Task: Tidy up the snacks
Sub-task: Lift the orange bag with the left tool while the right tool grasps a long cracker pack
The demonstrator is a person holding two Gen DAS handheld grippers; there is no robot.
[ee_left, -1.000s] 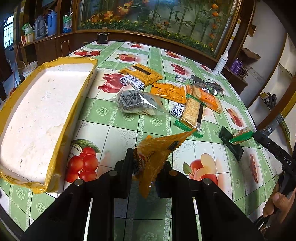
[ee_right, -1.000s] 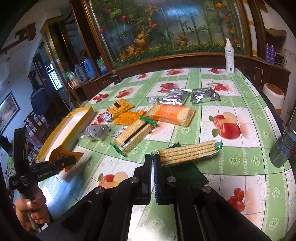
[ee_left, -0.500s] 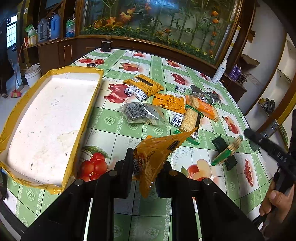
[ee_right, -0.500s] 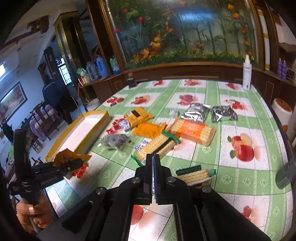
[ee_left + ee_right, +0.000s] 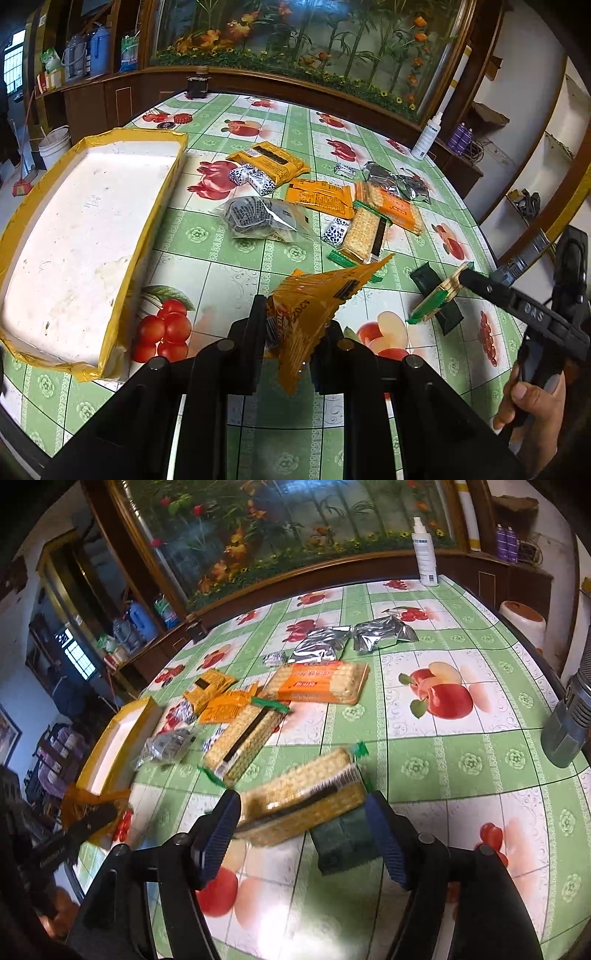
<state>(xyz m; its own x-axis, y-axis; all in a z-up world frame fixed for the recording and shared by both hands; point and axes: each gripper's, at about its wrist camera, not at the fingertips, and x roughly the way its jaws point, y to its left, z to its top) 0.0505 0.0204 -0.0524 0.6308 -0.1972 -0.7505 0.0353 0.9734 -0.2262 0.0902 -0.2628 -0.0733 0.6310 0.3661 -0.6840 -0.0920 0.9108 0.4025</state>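
Orange snack packet (image 5: 314,306) is hanging clamped in the left gripper (image 5: 291,332).
Foam tray (image 5: 74,236) is lying leftward; right gripper (image 5: 303,823), jaws spread, is straddling a cracker pack (image 5: 303,801).

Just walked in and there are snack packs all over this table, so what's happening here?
A person is sorting snacks with two handheld grippers. The left gripper is clamped on an orange snack packet, beside the yellow-edged tray. The right gripper is open, with a cracker pack between its fingers. The other snacks lie on the table.
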